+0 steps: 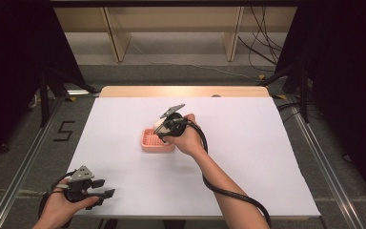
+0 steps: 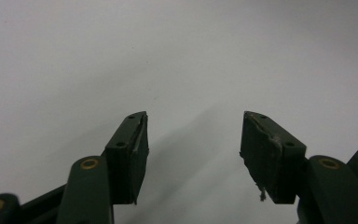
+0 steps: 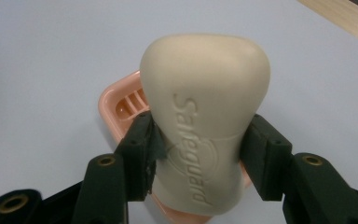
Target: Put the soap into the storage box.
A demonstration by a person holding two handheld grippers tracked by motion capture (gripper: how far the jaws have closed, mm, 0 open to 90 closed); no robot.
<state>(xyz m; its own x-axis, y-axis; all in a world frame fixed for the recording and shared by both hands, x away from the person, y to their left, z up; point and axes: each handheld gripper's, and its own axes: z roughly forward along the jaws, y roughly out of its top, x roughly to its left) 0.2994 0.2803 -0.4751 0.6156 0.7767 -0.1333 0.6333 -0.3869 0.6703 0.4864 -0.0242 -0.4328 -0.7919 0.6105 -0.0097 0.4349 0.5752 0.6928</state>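
White-covered table [image 1: 248, 157]; 1 pink soap dish [image 1: 148, 141] directly on it, near the middle

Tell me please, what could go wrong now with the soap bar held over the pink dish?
1. The right gripper clamps the soap bar only at its narrow waist, with the wide end sticking out; the smooth bar might slip or swing.
2. The pink soap dish lies loose on the white table, and the left gripper rests open, away from it. A push could slide the dish.

Left gripper [image 2: 193, 154] agape, right gripper [image 3: 198, 154] clamped.
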